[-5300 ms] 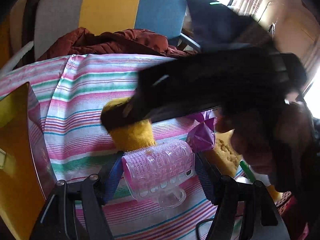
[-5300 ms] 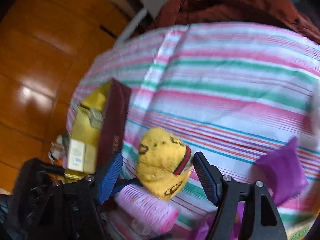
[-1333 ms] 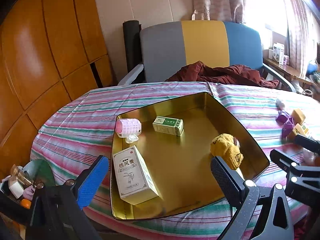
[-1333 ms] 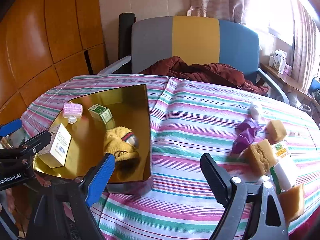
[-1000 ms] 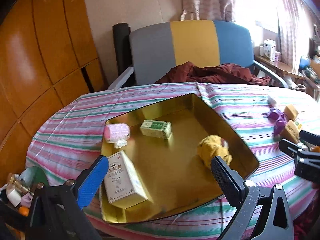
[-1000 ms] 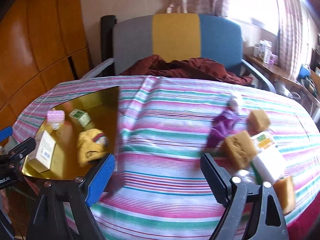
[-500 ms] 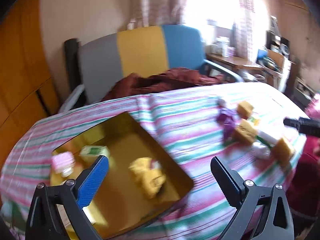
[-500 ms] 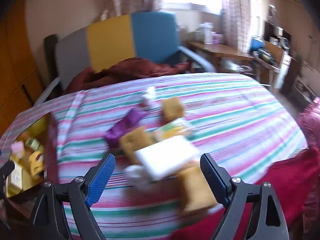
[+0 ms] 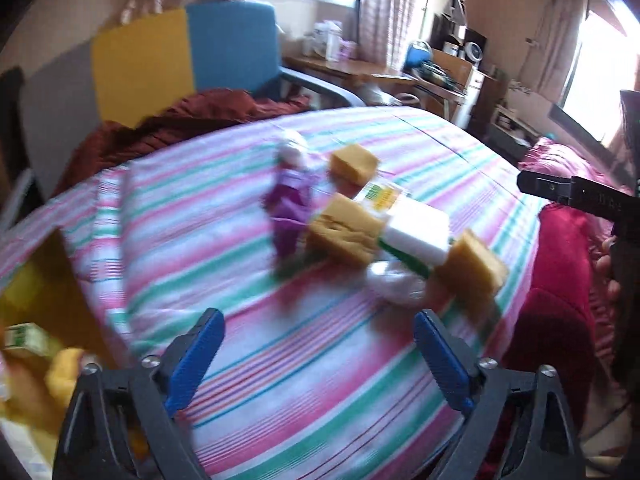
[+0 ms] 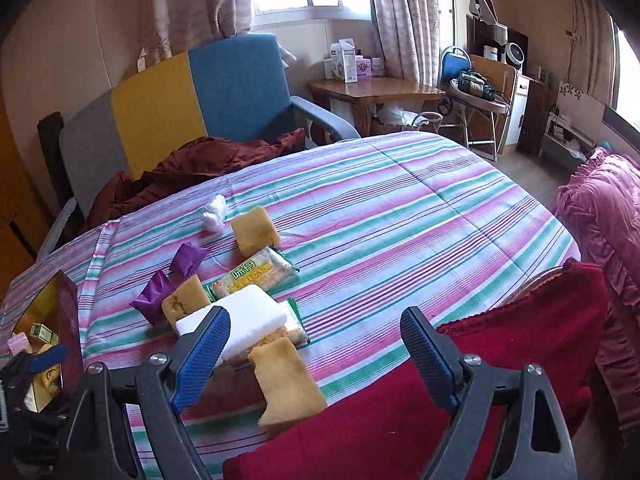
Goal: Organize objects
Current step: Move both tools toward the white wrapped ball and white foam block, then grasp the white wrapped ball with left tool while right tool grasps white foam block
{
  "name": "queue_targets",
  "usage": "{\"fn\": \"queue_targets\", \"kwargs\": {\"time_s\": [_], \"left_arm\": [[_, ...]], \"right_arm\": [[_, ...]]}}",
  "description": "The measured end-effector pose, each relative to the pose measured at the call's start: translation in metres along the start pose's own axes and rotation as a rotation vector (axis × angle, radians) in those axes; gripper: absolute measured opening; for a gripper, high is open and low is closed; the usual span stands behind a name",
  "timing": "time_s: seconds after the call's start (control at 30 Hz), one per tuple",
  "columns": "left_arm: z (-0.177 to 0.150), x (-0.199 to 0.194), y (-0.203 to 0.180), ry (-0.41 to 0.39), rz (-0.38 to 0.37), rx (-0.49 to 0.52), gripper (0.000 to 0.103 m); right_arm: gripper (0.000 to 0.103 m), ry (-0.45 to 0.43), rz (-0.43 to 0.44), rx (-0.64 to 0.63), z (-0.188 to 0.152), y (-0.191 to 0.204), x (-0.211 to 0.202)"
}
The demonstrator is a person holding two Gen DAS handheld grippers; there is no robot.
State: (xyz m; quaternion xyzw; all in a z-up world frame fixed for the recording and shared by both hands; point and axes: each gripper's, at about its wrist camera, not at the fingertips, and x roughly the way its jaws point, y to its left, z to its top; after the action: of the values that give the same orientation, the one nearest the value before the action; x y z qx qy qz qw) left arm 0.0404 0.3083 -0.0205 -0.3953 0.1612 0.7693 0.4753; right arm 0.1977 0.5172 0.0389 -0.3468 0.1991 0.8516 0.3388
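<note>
Two grippers hang over a table (image 10: 400, 208) draped in a striped cloth. The left gripper (image 9: 316, 356) has just been closing a little, yet its blue pads (image 9: 196, 356) stand wide apart with nothing between them. The right gripper (image 10: 314, 354) is likewise spread and empty, above the table's near edge. A loose heap lies mid-table: three tan sponges (image 10: 254, 230), a white block (image 10: 240, 320) on green-edged snack packs (image 10: 260, 270), a purple wrapper (image 10: 168, 284) and a white wad (image 10: 216, 208). The gold tray (image 10: 40, 304) sits at the far left edge, holding a small green box (image 10: 42, 332) and a yellow toy (image 9: 60, 376). A red cushion (image 10: 400, 420) lies just beside the nearest sponge.
</note>
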Motion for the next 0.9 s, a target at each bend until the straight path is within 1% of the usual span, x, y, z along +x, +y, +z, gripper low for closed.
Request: {"fn": "queue_targets", "kwargs": {"time_s": [0.1, 0.17, 0.23, 0.3, 0.5, 0.63, 0.7, 0.8, 0.9], "left_arm": [[0.002, 0.021, -0.005, 0.041, -0.034, -0.016, 0.086], [0.003, 0.035, -0.008, 0.069, -0.060, -0.024, 0.080], [0.004, 0.044, -0.010, 0.089, -0.074, -0.029, 0.078], [0.004, 0.052, -0.014, 0.096, -0.092, -0.037, 0.078], [0.009, 0.068, -0.021, 0.113, -0.127, -0.068, 0.079], [0.010, 0.080, -0.023, 0.127, -0.131, -0.078, 0.078], [0.009, 0.087, -0.022, 0.136, -0.145, -0.095, 0.078], [0.011, 0.089, -0.023, 0.119, -0.168, -0.106, 0.078], [0.013, 0.091, -0.025, 0.109, -0.178, -0.105, 0.078]], "right_arm": [[0.089, 0.013, 0.010, -0.002, -0.001, -0.002, 0.005], [0.089, 0.025, 0.015, -0.005, -0.001, -0.002, 0.009], [0.089, 0.038, 0.024, -0.011, -0.001, -0.003, 0.013], [0.089, 0.050, 0.039, -0.020, 0.000, -0.003, 0.016], [0.089, 0.108, 0.123, -0.043, 0.008, 0.001, 0.027], [0.089, 0.150, 0.168, -0.018, 0.013, -0.002, 0.038], [0.089, 0.175, 0.189, -0.001, 0.015, -0.003, 0.044], [0.089, 0.237, 0.236, 0.026, 0.017, 0.000, 0.056], [0.089, 0.278, 0.235, 0.043, 0.017, 0.003, 0.067]]}}
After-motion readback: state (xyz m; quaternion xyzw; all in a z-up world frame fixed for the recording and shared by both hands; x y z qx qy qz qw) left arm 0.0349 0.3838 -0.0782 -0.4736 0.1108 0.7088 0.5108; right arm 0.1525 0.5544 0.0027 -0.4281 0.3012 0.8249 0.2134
